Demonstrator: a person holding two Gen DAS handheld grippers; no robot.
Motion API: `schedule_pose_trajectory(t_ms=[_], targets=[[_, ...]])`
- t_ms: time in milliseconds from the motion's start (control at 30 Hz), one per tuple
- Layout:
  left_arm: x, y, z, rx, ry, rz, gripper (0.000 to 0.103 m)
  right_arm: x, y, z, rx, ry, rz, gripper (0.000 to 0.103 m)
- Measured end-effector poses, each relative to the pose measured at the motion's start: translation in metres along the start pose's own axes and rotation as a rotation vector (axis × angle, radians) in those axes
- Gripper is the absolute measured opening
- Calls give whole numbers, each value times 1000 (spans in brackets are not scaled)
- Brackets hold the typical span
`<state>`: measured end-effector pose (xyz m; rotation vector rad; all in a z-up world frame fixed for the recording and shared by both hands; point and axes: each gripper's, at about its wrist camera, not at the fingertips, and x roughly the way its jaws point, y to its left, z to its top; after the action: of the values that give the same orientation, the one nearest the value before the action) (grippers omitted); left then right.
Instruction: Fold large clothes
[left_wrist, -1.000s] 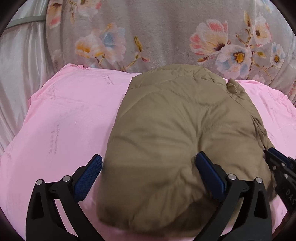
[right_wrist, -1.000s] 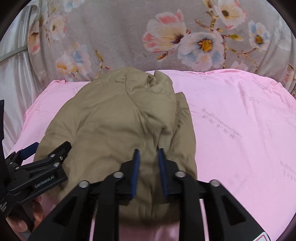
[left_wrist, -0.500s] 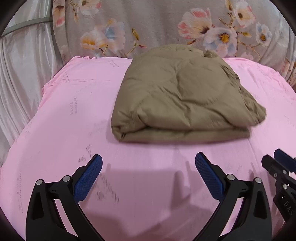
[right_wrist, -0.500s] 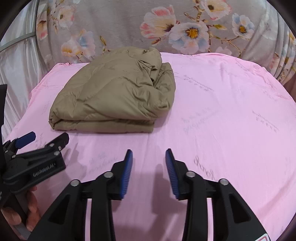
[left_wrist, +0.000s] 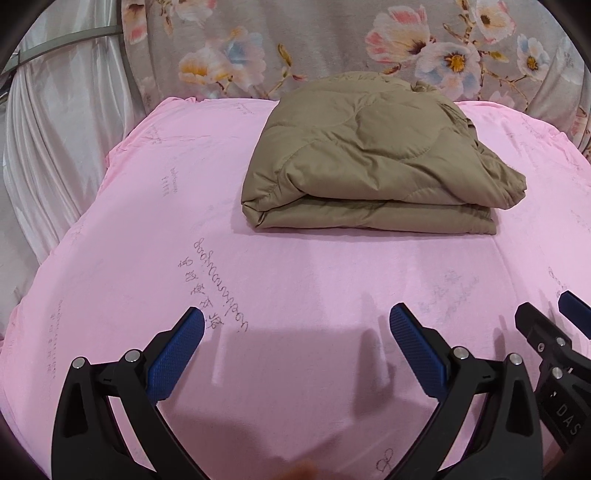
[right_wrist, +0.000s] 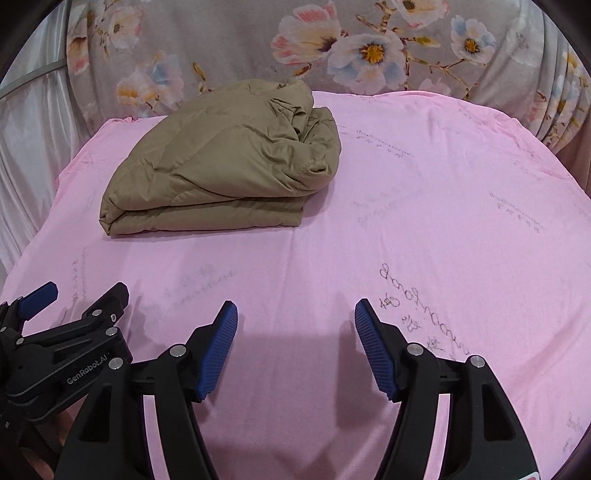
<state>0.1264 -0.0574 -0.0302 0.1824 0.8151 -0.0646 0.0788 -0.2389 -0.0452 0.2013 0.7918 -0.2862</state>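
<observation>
A khaki quilted jacket (left_wrist: 369, 155) (right_wrist: 229, 166) lies folded into a thick rectangular bundle on the pink sheet (left_wrist: 295, 288) (right_wrist: 424, 229), toward the far side of the bed. My left gripper (left_wrist: 295, 325) hangs open over bare sheet, well short of the bundle's near edge. My right gripper (right_wrist: 295, 317) is also over bare sheet, to the right of the bundle and nearer than it; its jaws are opening and nothing is between them. Each gripper shows at the edge of the other's view.
A grey floral fabric (left_wrist: 332, 40) (right_wrist: 369, 44) rises behind the bed. A pale satin curtain (left_wrist: 55, 140) hangs at the left. The sheet drops off at the left edge and the far right corner.
Both grippers have drawn back from the jacket, which now lies apart from them as a folded bundle. The right gripper's jaws have gone from nearly closed on the fabric to wide apart.
</observation>
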Motion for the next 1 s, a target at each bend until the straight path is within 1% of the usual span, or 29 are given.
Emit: schedule_pose_trajectory(t_ms=[567,1000], targets=[[0,-3,-1,11,-2,11,98,4,17,-3,-68,25,-20,64],[0,-2,0,11,-2,21,98,5,17,-3,-68,27,-21,64]])
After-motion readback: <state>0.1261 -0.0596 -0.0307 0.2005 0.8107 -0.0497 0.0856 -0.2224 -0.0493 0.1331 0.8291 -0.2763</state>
